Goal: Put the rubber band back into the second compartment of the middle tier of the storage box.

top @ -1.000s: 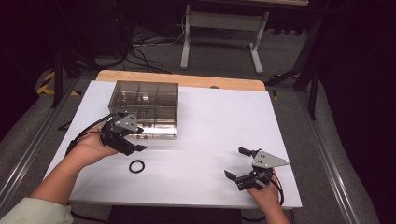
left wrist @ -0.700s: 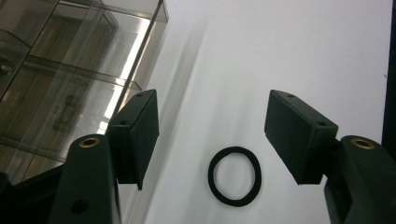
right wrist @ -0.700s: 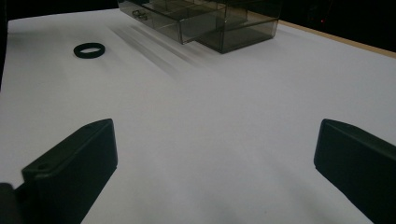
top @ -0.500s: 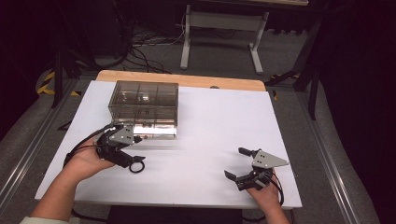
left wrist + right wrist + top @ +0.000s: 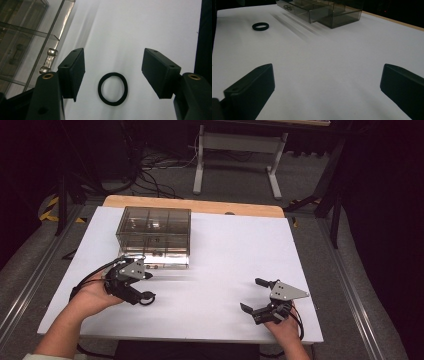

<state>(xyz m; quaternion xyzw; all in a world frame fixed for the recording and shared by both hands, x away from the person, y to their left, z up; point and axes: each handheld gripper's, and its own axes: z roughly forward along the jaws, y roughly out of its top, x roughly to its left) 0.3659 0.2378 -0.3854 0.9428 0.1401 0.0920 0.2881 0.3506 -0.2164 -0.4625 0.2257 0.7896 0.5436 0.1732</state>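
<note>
Left gripper (image 5: pixel 113 72) poised over a black ring (image 5: pixel 112 89) on a white table (image 5: pixel 225 250).

The ring lies flat on the table surface, between the two black jaws of the left gripper but clear of both pads; the jaws stand apart, holding nothing. In the high view the ring (image 5: pixel 146 297) sits just at the tip of the left gripper (image 5: pixel 141 292), near the front of a clear plastic drawer box (image 5: pixel 154 237) whose lowest drawer is pulled partly out. The right gripper (image 5: pixel 256 296) rests well apart at the table's near right edge, jaws spread wide and empty; from its view the ring (image 5: pixel 260 26) appears far off, beside the box (image 5: pixel 329 12).
</note>
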